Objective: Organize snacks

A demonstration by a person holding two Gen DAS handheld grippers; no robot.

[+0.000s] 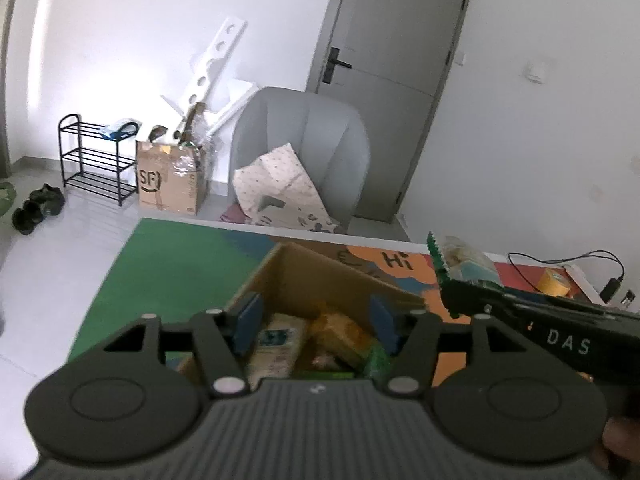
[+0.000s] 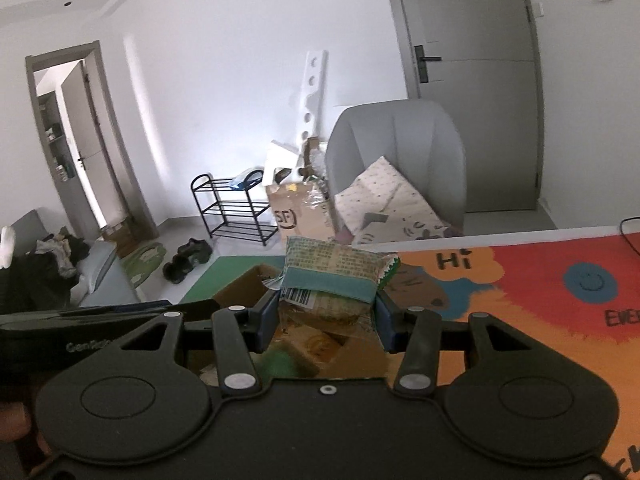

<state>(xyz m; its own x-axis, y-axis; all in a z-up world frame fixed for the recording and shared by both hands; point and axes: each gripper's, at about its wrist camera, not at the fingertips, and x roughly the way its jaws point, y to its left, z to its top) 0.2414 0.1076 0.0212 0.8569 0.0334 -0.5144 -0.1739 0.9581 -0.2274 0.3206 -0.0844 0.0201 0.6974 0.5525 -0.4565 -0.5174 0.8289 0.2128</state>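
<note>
Inspecting left gripper (image 1: 312,322): we find jaws apart, nothing between, cardboard box (image 1: 320,276) of snacks directly beneath.
Right gripper (image 2: 326,320): we note pads clamped on green snack packet (image 2: 334,276), raised above the box.

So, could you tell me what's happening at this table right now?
A person is sorting snacks into a cardboard box on a colourful mat. The right hand-held gripper is shut on a green snack packet, held above the box. The left hand-held gripper is open and empty over the box, where several snack packs already lie.
</note>
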